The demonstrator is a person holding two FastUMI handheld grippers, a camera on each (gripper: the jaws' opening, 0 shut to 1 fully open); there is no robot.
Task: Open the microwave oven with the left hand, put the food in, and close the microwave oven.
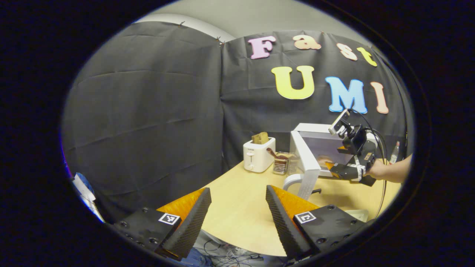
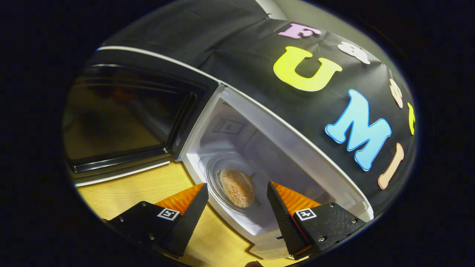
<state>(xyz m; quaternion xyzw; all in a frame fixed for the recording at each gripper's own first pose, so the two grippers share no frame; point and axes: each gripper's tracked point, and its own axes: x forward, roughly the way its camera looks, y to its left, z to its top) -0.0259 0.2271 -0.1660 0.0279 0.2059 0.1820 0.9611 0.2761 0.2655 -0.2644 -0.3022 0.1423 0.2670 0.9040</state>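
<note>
White and boxy, the microwave oven [image 1: 315, 148] sits at about 3 o'clock in the left gripper view, on a light wooden table [image 1: 241, 207], with its door [image 1: 305, 163] swung wide open. No brand or writing on it can be read; each gripper wears only little square black-and-white marker tags. Beside the oven at 2 o'clock stand a white toaster [image 1: 258, 154] with a slice of bread [image 1: 260, 138] poking up, and a small clear holder [image 1: 282, 163] with something brown in it. The left gripper [image 1: 238, 207] is low at 6 o'clock, its fingers spread wide apart and holding nothing, well apart from the oven. A person's hand [image 1: 378, 171] holds the right gripper [image 1: 336, 168] right at the oven's open mouth. In the right gripper view, the round orange-brown food [image 2: 237, 187] lies on the glass plate [image 2: 219, 167] inside the white oven, up at 12 o'clock from the fingertips and seen between the two fingers. The right gripper [image 2: 237, 202] has its fingers wide apart too, not touching the food. The dark glass door [image 2: 126, 118] hangs open at 10 o'clock.
</note>
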